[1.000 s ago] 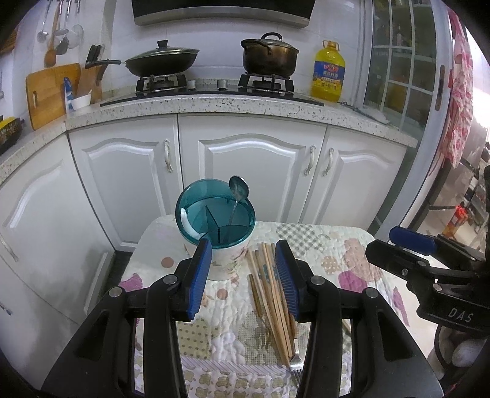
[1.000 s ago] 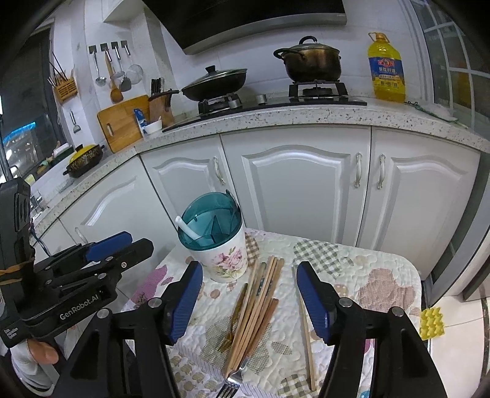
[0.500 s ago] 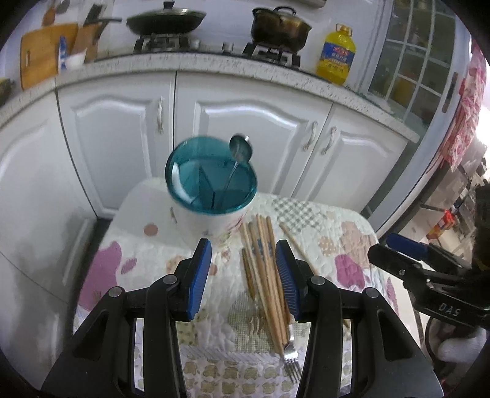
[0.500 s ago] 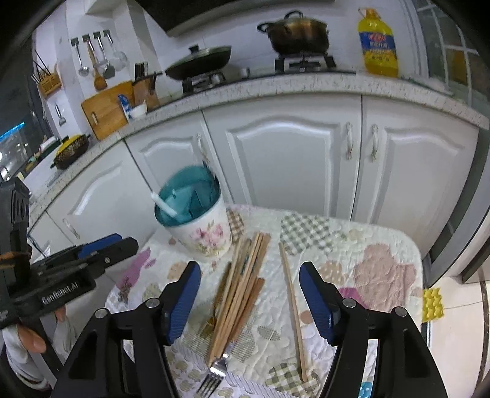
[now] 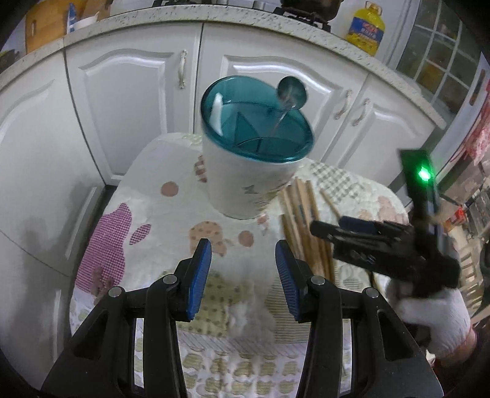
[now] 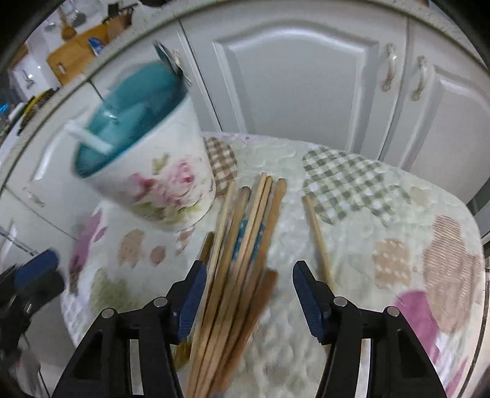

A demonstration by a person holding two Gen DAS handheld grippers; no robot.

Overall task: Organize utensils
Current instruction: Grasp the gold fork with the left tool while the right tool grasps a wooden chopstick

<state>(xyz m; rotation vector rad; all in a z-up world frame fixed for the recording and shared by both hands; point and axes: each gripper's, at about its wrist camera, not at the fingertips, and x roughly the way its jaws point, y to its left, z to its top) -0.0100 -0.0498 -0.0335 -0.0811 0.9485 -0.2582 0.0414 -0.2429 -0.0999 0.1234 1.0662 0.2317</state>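
A white floral utensil holder (image 5: pixel 248 180) with a teal divided top stands on the quilted table (image 5: pixel 153 220); a metal spoon (image 5: pixel 291 91) stands in it. It also shows in the right wrist view (image 6: pixel 159 171) with a white handle (image 6: pixel 88 137) inside. A bundle of wooden chopsticks (image 6: pixel 242 260) lies to its right, one lone chopstick (image 6: pixel 318 238) apart. My right gripper (image 6: pixel 248 290) is open, low over the bundle. My left gripper (image 5: pixel 243 275) is open and empty, just in front of the holder.
White cabinet doors (image 5: pixel 134 101) stand close behind the table. A granite counter (image 5: pixel 214 21) above carries a yellow oil bottle (image 5: pixel 366 30). The table's rounded edges (image 6: pixel 459 214) drop off on the right and left.
Both grippers have dropped and moved forward toward the table. The right gripper now hovers over the chopstick bundle; the left has closed in on the holder. Both stayed open.
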